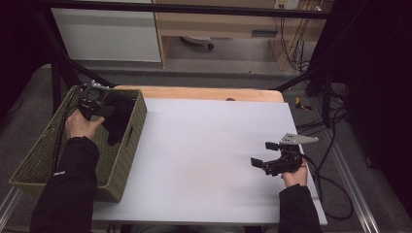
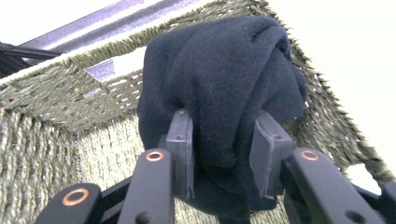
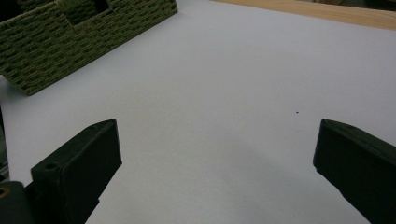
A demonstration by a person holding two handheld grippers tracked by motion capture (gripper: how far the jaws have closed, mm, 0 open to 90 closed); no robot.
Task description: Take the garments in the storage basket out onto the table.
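Note:
A dark navy knitted garment (image 2: pixel 219 84) hangs bunched between the jaws of my left gripper (image 2: pixel 224 149), which is shut on it inside the green woven basket (image 2: pixel 56 98). From above, the left gripper (image 1: pixel 104 110) sits over the basket's far end with the dark garment (image 1: pixel 118 121) draped below it. My right gripper (image 1: pixel 265 154) rests low over the right side of the white table, jaws wide apart with nothing between them. Its own view looks across the white tabletop (image 3: pixel 224 84) toward the basket (image 3: pixel 70 42).
The green basket (image 1: pixel 124 160) stands at the table's left edge. A strip of bare wood (image 1: pixel 204 93) runs along the table's far edge. Cables (image 1: pixel 335 121) trail on the floor at the right. A black frame post (image 1: pixel 58 82) stands behind the basket.

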